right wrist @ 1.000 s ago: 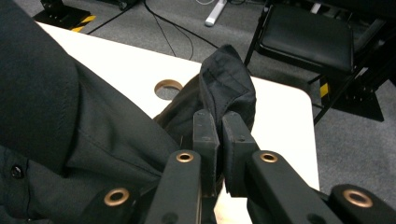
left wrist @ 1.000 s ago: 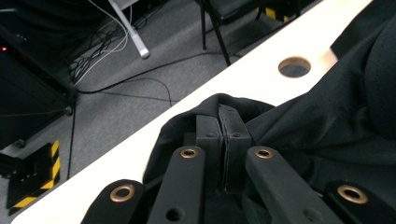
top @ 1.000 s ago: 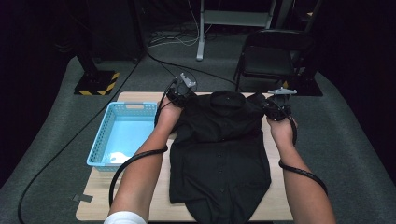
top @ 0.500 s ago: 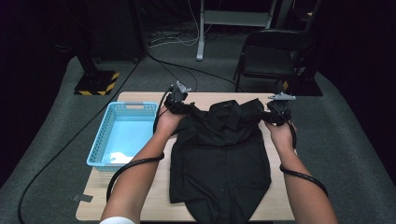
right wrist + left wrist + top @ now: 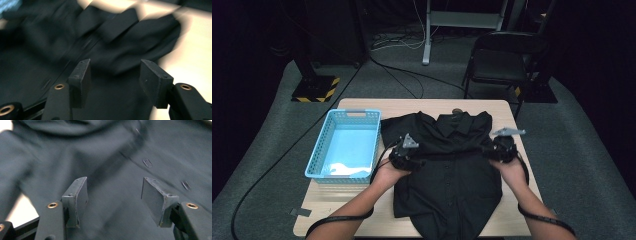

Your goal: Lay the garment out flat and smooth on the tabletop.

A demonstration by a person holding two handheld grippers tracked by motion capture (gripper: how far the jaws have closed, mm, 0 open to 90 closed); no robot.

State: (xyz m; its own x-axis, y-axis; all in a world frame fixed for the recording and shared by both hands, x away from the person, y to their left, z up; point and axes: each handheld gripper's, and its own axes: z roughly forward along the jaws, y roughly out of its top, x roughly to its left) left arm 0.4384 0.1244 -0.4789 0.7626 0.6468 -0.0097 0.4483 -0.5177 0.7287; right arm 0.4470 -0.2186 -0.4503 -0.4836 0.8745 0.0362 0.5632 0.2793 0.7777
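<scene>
On the table [image 5: 362,205] we find a black shirt [image 5: 452,190] laid flat, collar at the far end and hem at the near edge, where it runs out of the high view. Its button placket runs down the middle; in the left tool view we note buttons [image 5: 147,162] on that strip. The shirt covers most of the table's right and centre. A pale blue basket [image 5: 319,162] stands on the table just beside the shirt's left edge. We see something pale on its floor but cannot make it out.

The left tool [image 5: 414,162] sits over the shirt's left side, below the shoulder, held by the person's left hand [image 5: 387,175]. Its own view shows the jaws spread wide with only cloth behind them and nothing between them; it grips nothing. A strip of bare table shows at that view's left edge.

The right tool [image 5: 487,150] sits over the shirt's right side, near the edge, held by the right hand [image 5: 509,170]. Its view is blurred, yet the jaws plainly stand wide apart and hold nothing. Beyond them we see dark cloth and, at the right, bare table.

Beyond the table, a black chair [image 5: 499,65] stands on the grey floor [image 5: 592,150].
</scene>
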